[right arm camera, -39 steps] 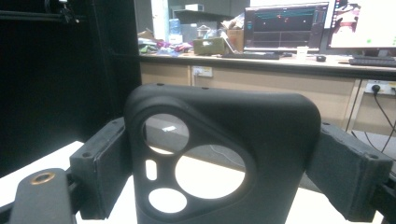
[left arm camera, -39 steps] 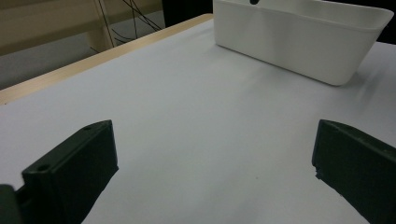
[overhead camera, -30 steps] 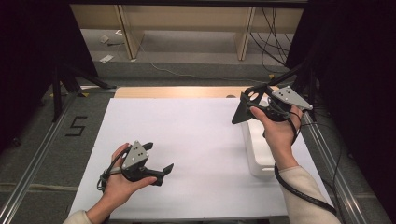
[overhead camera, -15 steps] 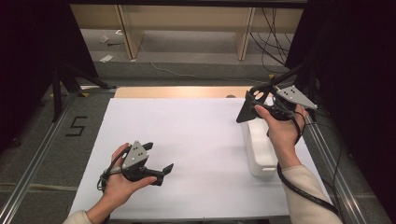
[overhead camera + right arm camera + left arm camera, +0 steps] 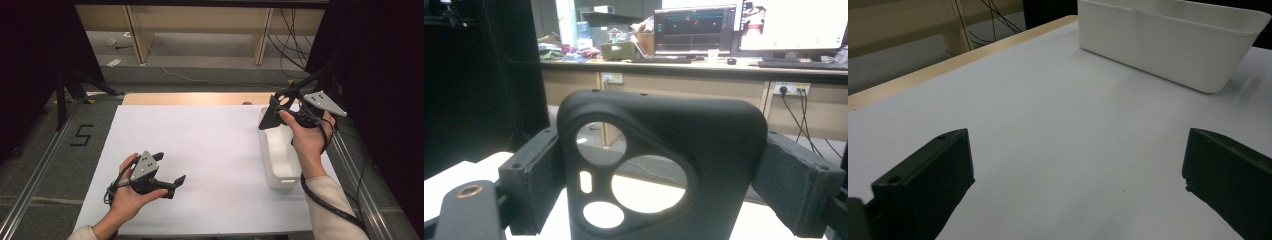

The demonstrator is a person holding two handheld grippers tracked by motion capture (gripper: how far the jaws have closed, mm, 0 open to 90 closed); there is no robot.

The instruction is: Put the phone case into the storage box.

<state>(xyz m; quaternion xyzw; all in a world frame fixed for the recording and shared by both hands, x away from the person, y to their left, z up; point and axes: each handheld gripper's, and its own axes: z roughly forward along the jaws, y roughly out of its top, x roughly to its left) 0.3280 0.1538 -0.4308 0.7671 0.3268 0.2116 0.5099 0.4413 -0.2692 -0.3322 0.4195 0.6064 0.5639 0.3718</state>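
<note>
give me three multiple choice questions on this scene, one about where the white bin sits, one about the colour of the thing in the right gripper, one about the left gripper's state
1. Where is the white bin on the table?
A. right side
B. left side
C. middle

2. What colour is the phone case between the right gripper's jaws?
A. white
B. black
C. red

3. How are the left gripper's jaws?
A. shut on the bin
B. shut on a cable
C. open, nothing between them

Answers: 1 A, the high view shows it at the right edge. 2 B, the right gripper view shows a black case clamped by both jaws. 3 C, the left gripper view shows jaws wide apart over bare table.
</note>
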